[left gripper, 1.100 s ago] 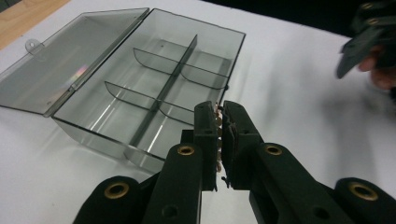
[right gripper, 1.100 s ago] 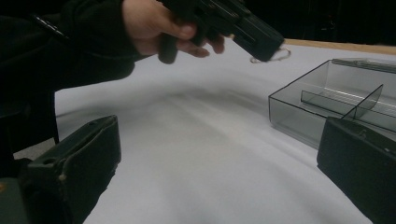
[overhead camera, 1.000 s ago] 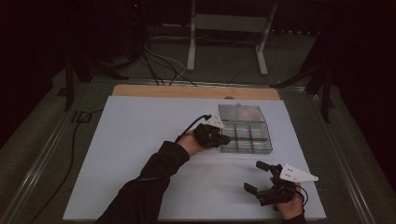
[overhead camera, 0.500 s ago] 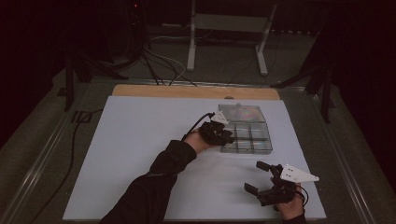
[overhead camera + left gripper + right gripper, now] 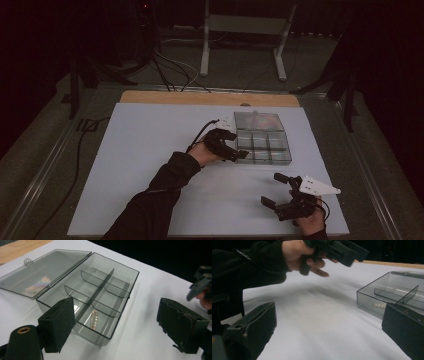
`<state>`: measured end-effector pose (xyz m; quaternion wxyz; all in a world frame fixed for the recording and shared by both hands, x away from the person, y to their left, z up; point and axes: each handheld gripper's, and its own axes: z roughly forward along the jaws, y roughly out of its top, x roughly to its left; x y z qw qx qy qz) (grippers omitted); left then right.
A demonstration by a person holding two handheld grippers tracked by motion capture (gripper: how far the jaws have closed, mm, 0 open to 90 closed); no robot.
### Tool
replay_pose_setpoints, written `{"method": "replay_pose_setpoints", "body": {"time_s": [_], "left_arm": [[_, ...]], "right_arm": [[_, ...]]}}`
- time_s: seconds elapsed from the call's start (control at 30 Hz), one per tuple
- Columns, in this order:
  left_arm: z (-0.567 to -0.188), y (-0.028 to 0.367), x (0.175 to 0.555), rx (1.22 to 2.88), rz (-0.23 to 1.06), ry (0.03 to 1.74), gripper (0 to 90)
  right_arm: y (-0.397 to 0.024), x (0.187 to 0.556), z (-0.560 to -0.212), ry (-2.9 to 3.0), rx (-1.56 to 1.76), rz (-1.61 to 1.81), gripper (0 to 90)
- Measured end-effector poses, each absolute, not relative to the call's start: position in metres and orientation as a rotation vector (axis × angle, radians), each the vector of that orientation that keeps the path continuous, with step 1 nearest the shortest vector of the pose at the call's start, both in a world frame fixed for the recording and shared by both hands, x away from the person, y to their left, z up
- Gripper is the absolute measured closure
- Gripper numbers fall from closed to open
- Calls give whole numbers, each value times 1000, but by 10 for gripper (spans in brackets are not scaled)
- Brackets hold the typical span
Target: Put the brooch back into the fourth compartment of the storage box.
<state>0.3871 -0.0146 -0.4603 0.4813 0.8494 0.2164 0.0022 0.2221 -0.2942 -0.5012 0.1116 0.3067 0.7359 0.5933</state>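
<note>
- No writing or brand mark can be read on anything here.
- Left gripper (image 5: 231, 146) hovers at the near-left corner of the clear compartment box (image 5: 100, 290) — jaws wide apart, gripping nothing.
- The box sits on the white table (image 5: 150, 150), lid (image 5: 42, 272) laid flat open; a small pearly beaded strip (image 5: 94, 319) lies in one near compartment.
- Right gripper (image 5: 280, 192) rests low at the table's near-right — jaws spread, empty.
</note>
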Motion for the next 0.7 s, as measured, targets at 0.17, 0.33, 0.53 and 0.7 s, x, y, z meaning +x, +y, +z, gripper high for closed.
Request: {"method": "replay_pose_setpoints", "body": {"time_s": [0.17,0.33,0.53,0.7], "left_arm": [[-455,-1,384,2072,4,530,58],[-451,16,380,2073,-13,508,22],[-450,39,373,2100,1,496,14],[-447,63,365,2106,27,490,14]], "right_arm": [[-294,222,-501,2161,900,1743,0],[-294,223,-502,2161,906,1740,0],[-293,224,-502,2163,911,1735,0],[-292,225,-502,2167,910,1737,0]]}}
